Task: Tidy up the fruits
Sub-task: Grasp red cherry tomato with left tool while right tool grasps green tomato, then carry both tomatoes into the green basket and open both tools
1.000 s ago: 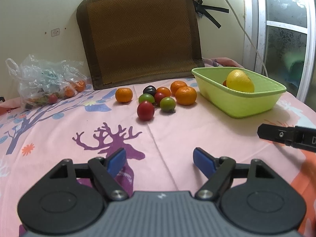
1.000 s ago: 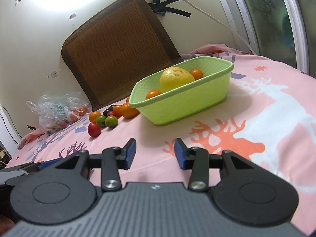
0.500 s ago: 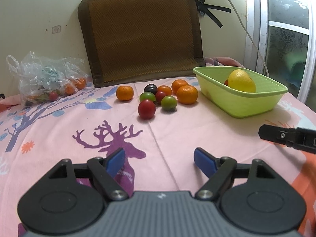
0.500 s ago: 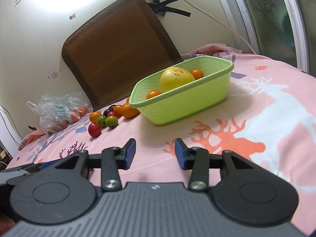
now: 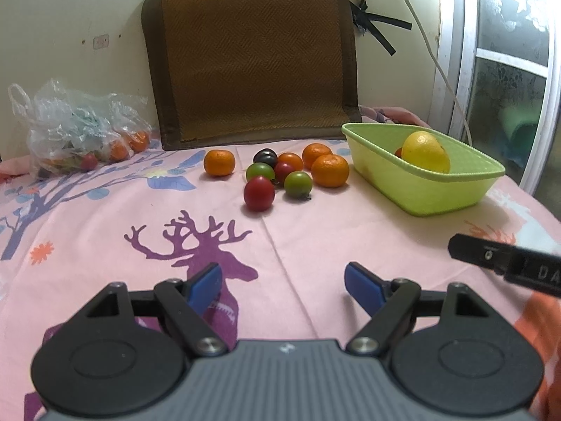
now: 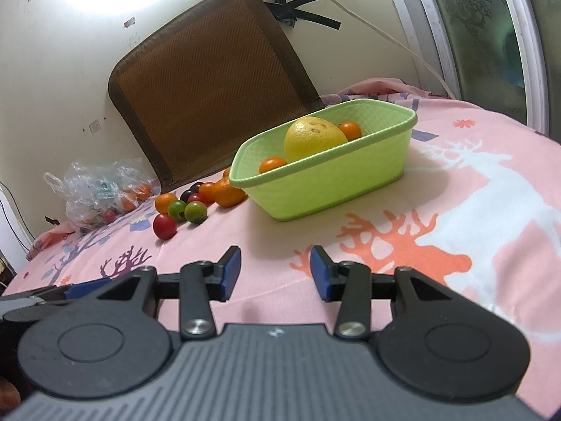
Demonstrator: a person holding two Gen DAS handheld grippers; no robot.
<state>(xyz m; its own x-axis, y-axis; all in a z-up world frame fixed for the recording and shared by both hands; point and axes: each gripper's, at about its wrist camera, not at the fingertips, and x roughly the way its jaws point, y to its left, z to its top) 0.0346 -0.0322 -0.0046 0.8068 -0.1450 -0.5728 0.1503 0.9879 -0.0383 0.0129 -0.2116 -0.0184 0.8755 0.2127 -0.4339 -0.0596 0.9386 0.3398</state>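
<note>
Left gripper (image 5: 283,282) spread wide, empty; right gripper (image 6: 276,268) parted, empty. Round red, green, orange fruits (image 5: 280,173) loose beside light-green plastic basket (image 5: 438,193).

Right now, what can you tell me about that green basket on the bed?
The green basket is a light lime, rectangular tub that looks like plastic, with a dimpled texture, a rolled rim and walls tapering toward the base. It stands upright on the pink deer-print sheet, to the right of the loose fruits. Inside lie a large yellow citrus and two small orange fruits. Neither gripper touches it.
</note>
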